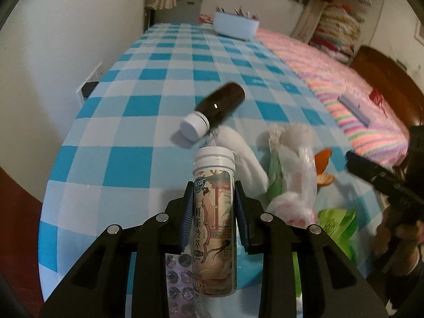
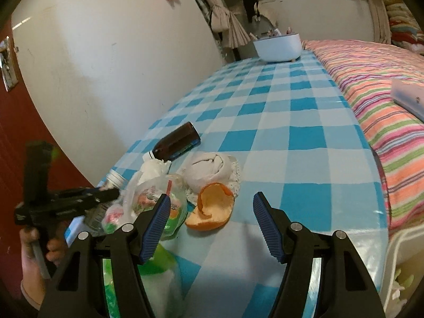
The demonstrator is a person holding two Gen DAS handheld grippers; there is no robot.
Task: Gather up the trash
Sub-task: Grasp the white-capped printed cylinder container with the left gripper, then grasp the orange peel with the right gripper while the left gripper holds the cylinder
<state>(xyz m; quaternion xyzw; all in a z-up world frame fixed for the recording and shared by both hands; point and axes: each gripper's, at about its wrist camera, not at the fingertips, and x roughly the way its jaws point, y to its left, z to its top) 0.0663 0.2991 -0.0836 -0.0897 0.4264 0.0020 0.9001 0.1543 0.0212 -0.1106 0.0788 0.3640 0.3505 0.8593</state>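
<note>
My left gripper (image 1: pixel 213 193) is shut on a tall tea tube (image 1: pixel 214 228) with a white cap, held upright above the checked table (image 1: pixel 148 84). A brown bottle (image 1: pixel 214 106) with a white cap lies on its side just beyond it; it also shows in the right wrist view (image 2: pixel 176 141). To the right lie clear plastic bags (image 1: pixel 294 182), crumpled white tissue (image 2: pixel 212 168) and an orange peel (image 2: pixel 212 206). My right gripper (image 2: pixel 210 218) is open and empty, just in front of the peel, and shows at the right in the left wrist view (image 1: pixel 371 172).
A white bowl (image 2: pixel 278 46) with small items stands at the table's far end. A striped bedspread (image 2: pixel 376 84) lies along the table's right side. A white wall (image 2: pixel 106 66) runs along the left. Green and white wrappers (image 2: pixel 159 270) lie at the near edge.
</note>
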